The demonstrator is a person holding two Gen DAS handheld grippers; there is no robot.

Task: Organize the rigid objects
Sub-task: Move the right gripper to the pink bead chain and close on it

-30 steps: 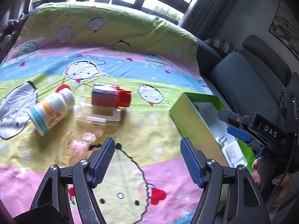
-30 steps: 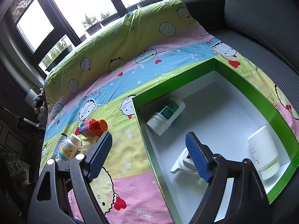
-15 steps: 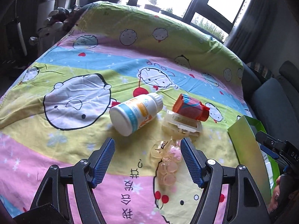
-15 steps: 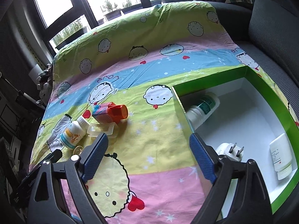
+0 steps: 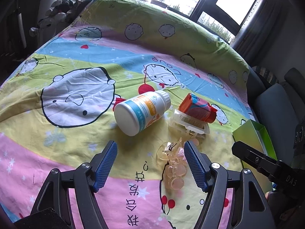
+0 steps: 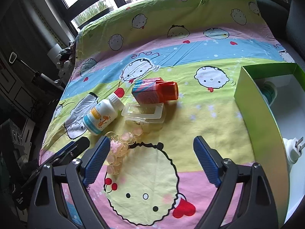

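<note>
pastel cartoon sheet, bright clutter, green box

the sheet (image 5: pixel 76 61) runs in green, pink, blue and yellow stripes with black-outlined cartoon faces and red hearts. ahead of the left gripper (image 5: pixel 150 162) with its blue ribbed pads lies a white bottle (image 5: pixel 142 112) with a blue and orange label, then an orange-red carton (image 5: pixel 197 107) patterned blue and pink over a clear case (image 5: pixel 187 125). beside its right pad, a translucent pinkish clip (image 5: pixel 174 167). right of the right gripper (image 6: pixel 151 158), a lime-green box (image 6: pixel 259 126) with a white inside.
</note>
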